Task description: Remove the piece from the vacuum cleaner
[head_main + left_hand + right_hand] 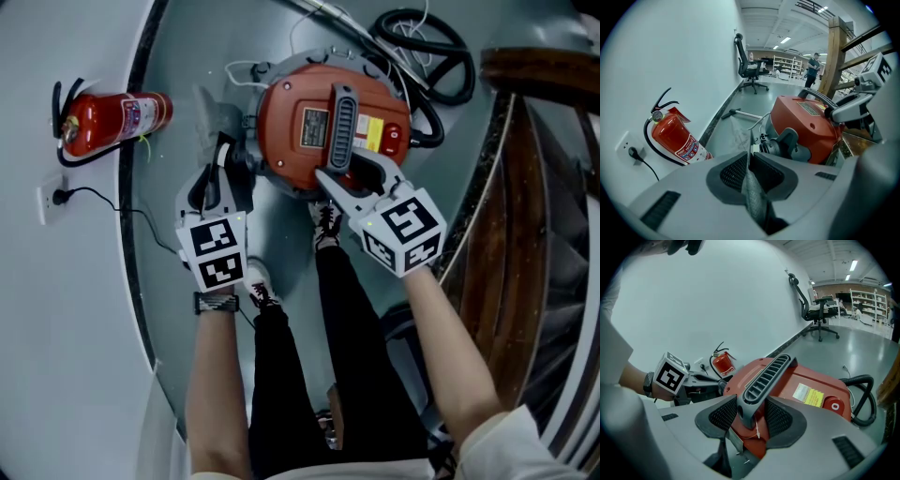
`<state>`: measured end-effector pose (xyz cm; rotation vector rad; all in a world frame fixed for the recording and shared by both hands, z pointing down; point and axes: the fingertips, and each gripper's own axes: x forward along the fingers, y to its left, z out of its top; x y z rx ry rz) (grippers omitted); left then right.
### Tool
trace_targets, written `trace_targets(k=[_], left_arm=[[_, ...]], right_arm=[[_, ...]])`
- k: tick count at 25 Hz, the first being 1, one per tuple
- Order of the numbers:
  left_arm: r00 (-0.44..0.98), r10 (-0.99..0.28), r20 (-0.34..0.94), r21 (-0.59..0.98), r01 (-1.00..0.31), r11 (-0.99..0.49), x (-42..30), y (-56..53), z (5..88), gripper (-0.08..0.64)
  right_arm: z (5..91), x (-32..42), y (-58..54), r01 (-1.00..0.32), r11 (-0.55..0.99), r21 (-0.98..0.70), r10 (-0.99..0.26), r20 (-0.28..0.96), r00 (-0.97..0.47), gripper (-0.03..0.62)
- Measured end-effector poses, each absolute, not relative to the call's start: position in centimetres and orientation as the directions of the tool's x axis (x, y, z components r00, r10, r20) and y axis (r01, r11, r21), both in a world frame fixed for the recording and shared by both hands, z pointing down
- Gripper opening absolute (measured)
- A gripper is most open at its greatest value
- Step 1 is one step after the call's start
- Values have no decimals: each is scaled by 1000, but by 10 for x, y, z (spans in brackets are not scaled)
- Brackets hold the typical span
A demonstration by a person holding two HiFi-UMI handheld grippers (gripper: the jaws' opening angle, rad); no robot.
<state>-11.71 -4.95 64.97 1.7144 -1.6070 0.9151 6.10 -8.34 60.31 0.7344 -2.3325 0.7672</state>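
The red vacuum cleaner (300, 122) stands on the grey floor (187, 56), close in front of the person's shoes, with its lid on, so what is inside the drum cannot be seen. The right gripper (752, 416) has its 2 jaws clamped on the near end of the grey ribbed handle (342, 127) that runs across the lid. The left gripper (749, 171) is at the cleaner's left side, just beside the grey inlet port (785, 145). Its jaws are pressed together on a thin translucent piece (740, 136), which stands up from between the pads like a flimsy sheet, its top edge clear of the cleaner's body. Whether its far end touches the port cannot be told. A black hose (441, 66) loops on the floor behind the cleaner. A red fire extinguisher (112, 122) lies against the white wall to the left, near a wall socket (52, 197) with 1 plug in it.
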Motion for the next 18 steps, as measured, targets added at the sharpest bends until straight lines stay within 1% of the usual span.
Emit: trace_targets(k=[18], left_arm=[[51,-586,809,-4,-996,-92,-124,-50,651,48]], right_arm=[[603,61,-83,-630,696,-345,-307,651,-695,195]])
